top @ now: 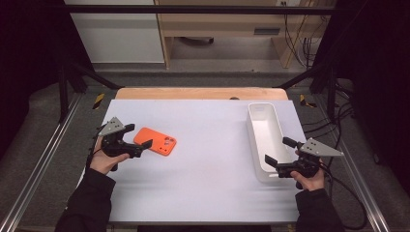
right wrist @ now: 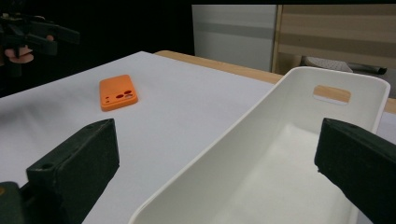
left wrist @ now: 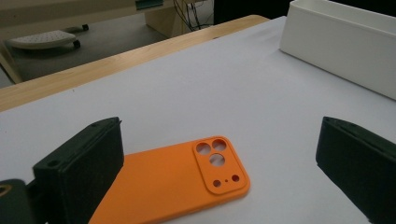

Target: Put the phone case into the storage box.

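Note:
An orange phone case (top: 156,141) lies flat, camera cut-outs up, on the left part of the white table (top: 208,183). My left gripper (top: 139,137) is open at the case's left end. In the left gripper view the case (left wrist: 177,182) lies low between the wide-apart jaws of the left gripper (left wrist: 219,163). A long white bin (top: 265,137) stands on the right. My right gripper (top: 279,151) is open over the bin's near end. In the right gripper view the bin's rim (right wrist: 224,140) runs between the jaws of the right gripper (right wrist: 215,172); the case (right wrist: 118,92) and the left gripper (right wrist: 28,35) lie farther off.
The bin (left wrist: 345,51) looks empty inside. A wooden strip (top: 200,93) borders the table's far edge. Black frame posts (top: 65,82) and metal rails flank the table, and cables (top: 338,121) trail on the right. A bare white surface lies between case and bin.

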`<state>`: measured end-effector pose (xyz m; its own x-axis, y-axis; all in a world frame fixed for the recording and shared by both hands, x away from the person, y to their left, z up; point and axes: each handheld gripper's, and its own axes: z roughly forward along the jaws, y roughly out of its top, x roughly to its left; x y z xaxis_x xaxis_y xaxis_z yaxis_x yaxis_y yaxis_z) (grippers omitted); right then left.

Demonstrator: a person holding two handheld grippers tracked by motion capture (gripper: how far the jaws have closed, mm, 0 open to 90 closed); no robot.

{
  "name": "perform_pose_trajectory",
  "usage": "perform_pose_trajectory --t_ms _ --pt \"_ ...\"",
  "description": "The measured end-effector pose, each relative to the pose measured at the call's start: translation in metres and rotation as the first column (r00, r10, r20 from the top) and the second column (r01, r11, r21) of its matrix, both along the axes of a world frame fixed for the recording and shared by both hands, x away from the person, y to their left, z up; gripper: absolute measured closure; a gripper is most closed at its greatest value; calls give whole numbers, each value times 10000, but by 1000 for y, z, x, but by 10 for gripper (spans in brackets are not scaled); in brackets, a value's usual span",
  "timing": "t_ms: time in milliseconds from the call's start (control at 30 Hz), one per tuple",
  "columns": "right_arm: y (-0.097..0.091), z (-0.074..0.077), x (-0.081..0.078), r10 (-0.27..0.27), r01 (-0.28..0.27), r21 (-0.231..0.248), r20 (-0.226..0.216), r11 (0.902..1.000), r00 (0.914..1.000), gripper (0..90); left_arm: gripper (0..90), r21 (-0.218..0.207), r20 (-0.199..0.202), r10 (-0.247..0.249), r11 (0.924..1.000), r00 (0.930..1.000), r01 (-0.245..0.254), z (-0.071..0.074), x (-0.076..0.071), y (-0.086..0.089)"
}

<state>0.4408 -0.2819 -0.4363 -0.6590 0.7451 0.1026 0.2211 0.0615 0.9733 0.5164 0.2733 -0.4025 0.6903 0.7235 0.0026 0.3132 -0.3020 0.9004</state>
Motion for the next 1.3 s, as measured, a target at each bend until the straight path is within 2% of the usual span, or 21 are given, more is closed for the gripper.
perform_pose_trajectory --t_ms 300,633,733,767,867,1000,1200,1300 --pt "1 0 0 -5 5 2 -30 10000 10000 3 22 357 -269 422 9985 9987 -412 -3 23 -2" --pt "2 -1 1 19 -20 -23 -46 10000 10000 3 65 368 -322 883 9955 9956 -871 -7 44 -3" --pt "1 -1 1 5 -5 -11 -41 10000 10000 3 95 535 -326 972 9940 9947 -954 -8 48 -4" --pt "1 -1 1 1 -1 -12 -54 10000 10000 3 95 704 -305 1140 9913 9930 -1116 -10 51 -4" --pt "2 -1 1 -4 4 -16 -56 10000 10000 3 148 740 -318 1216 9901 9921 -1190 -11 55 -4" --pt "2 -1 1 -10 10 -21 -57 10000 10000 3 225 837 -324 1578 9844 9869 -1546 -15 65 -4" --pt "2 -1 1 -2 2 -23 -62 10000 10000 3 325 895 -315 1611 9834 9864 -1577 -19 71 -6" --pt "2 -1 1 -7 7 -23 -63 10000 10000 3 380 1105 -442 1803 9784 9826 -1746 -26 77 -6"
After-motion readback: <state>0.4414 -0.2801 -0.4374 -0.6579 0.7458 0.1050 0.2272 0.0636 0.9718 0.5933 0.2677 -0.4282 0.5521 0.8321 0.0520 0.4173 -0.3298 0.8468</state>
